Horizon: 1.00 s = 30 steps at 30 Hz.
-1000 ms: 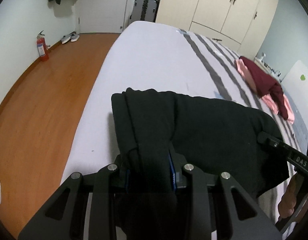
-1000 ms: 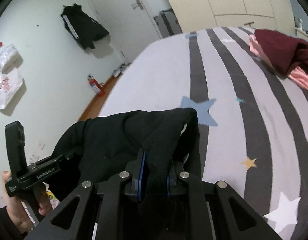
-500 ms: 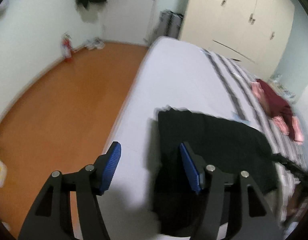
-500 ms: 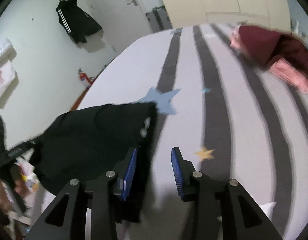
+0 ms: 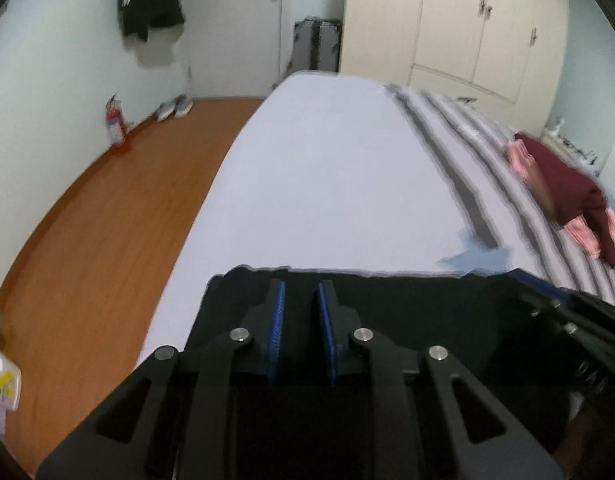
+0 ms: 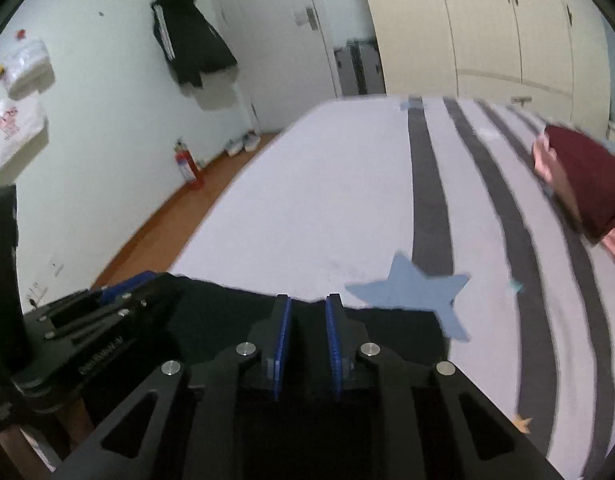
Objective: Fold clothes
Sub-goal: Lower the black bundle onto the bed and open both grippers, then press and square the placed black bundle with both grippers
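Having let go of the black folded cloth garment (image 5: 447, 312) a second ago (fold done, I'd judge), left gripper (image 5: 300, 312) and right gripper (image 6: 307, 322) hover slightly parted and empty above it on the white grey-striped bedsheet (image 5: 327, 184).

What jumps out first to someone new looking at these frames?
The black garment lies flat across the near end of the bed, with the left gripper and right gripper over it, both open and empty. Next, the maroon and pink clothes heaped on the striped side, far right.
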Available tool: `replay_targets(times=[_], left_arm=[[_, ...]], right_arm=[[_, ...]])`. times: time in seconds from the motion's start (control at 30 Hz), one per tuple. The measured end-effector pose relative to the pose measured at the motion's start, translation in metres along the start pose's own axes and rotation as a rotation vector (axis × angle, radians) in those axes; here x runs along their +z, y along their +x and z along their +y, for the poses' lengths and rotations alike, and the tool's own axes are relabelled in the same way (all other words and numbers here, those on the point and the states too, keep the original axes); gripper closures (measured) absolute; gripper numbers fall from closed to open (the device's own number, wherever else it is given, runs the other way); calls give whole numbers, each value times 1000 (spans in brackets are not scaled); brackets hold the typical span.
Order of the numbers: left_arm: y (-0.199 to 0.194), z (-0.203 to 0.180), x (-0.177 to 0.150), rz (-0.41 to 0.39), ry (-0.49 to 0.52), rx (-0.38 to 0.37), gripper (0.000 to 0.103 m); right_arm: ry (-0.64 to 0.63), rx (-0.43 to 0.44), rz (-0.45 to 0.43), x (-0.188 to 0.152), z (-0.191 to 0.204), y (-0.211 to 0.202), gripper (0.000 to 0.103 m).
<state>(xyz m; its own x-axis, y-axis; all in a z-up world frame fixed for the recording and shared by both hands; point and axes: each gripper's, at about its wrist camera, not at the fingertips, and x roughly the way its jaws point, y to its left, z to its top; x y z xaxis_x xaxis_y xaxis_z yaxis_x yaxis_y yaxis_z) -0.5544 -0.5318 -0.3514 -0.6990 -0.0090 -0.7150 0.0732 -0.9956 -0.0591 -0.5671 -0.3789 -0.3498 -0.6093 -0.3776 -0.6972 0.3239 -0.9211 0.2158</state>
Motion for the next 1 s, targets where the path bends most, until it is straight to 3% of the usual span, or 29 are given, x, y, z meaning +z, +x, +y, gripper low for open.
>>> replay_targets(times=[0.13, 0.23, 0.3, 0.4, 0.53, 0.73, 0.77, 0.87, 1.0], left_arm=[[2, -1, -5, -12, 43, 19, 88], [-6, 11, 4, -41, -22, 42, 88], [4, 24, 0, -13, -65, 8, 88], [11, 26, -11, -17, -29, -21, 87], [7, 35, -10, -17, -73, -52, 87], [-16, 72, -12, -33, -166, 64, 87], [-25, 77, -14, -39, -165, 68, 87], [-62, 72, -23, -92, -131, 30, 87], [-103, 40, -45, -129, -88, -67, 87]], right_arm=[[-29, -36, 29, -11, -7, 21, 94], [-41, -62, 6, -8, -8, 15, 94], [-34, -67, 6, -9, -12, 16, 94], [-32, -43, 20, -16, -20, 27, 94], [0, -36, 14, -17, -33, 24, 98], [-19, -101, 10, -18, -57, 10, 102], [-30, -116, -3, -18, -57, 3, 98], [-71, -139, -59, -20, -53, -25, 98], [-123, -46, -115, -36, -25, -63, 98]])
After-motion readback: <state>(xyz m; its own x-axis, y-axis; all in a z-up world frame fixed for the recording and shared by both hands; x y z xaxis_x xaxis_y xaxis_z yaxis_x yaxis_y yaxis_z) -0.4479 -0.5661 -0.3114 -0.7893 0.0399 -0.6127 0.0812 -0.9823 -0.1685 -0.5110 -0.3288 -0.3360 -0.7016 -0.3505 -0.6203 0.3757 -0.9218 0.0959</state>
